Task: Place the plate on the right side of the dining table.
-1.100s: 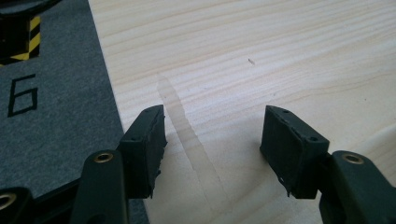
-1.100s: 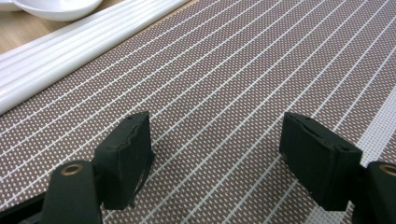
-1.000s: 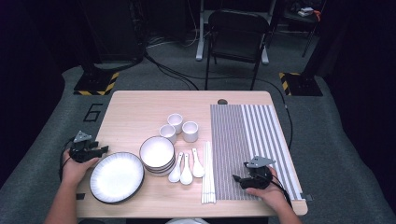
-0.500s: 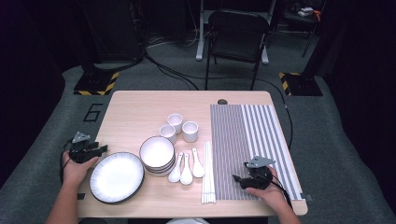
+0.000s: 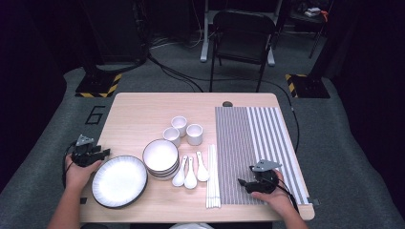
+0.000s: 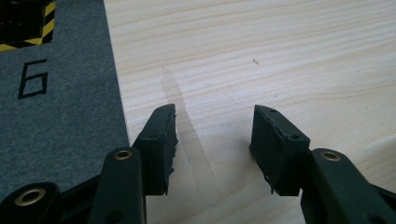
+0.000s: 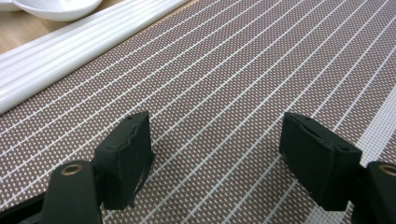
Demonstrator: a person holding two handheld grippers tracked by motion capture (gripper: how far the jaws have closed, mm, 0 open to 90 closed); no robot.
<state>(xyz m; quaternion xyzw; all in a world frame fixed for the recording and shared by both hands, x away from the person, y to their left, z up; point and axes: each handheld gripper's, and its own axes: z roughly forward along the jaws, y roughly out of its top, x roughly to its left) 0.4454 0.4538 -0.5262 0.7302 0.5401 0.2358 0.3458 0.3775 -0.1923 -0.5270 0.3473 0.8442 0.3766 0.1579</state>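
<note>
Your left gripper (image 5: 99, 155) lower left, jaws apart, just been closing, empty, plate (image 5: 119, 181) just right; right gripper (image 5: 244, 183) gaping over striped mat (image 5: 253, 143)

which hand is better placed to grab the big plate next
Left. The left gripper hovers open right beside the big plate, its jaws having just narrowed with nothing between them. The right gripper sits on the striped mat, beyond the chopsticks.

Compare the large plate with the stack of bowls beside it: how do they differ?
The large plate is a single, wide, shallow piece with a dark rim; the stack of bowls is several smaller, deeper pieces nested together. The plate lies nearer the table's front left corner, the bowls farther in, next to the spoons. Both are round and white inside.
</note>
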